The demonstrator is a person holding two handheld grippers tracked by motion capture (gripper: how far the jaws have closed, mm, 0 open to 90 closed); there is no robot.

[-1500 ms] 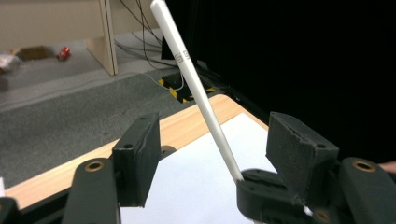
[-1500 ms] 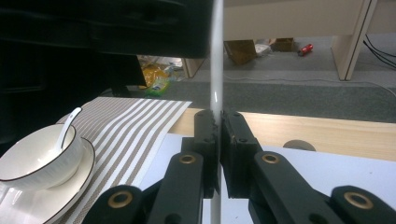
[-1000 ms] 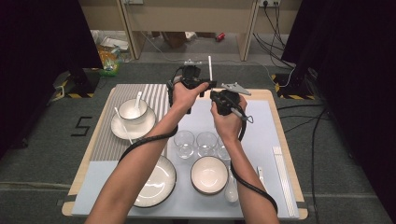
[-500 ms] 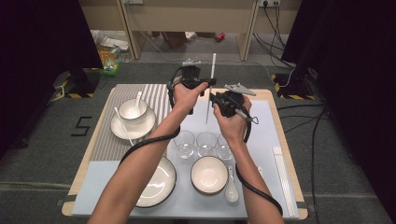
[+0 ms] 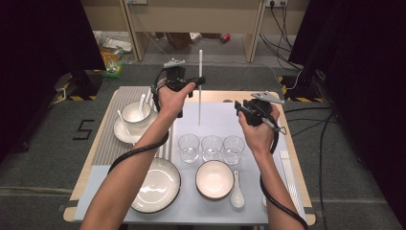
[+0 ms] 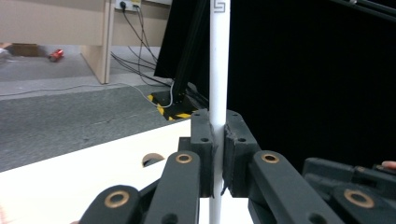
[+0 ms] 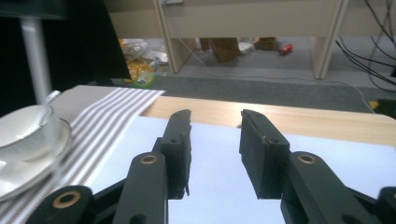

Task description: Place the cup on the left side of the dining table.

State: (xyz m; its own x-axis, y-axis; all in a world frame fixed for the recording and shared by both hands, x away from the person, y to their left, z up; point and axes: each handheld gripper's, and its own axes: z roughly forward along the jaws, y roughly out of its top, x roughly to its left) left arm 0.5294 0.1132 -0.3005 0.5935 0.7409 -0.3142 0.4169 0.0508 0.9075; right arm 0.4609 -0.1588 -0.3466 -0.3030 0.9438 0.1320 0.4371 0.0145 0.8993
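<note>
One white chopstick [image 5: 199,81] is standing upright over the far middle of the tabletop [image 5: 225,98], pinched by the left gripper [image 6: 214,154] with its jaws closing tight on the shaft. Right gripper [image 7: 215,149] is hovering apart, jaws just opening, nothing between them. Risk: the thin stick pivoting or slipping down, striking the three glasses [image 5: 211,147] below.

Wooden table [image 5: 225,96] bears pale blue mat [image 5: 218,120]; striped cloth [image 5: 112,139] at its left edge
</note>
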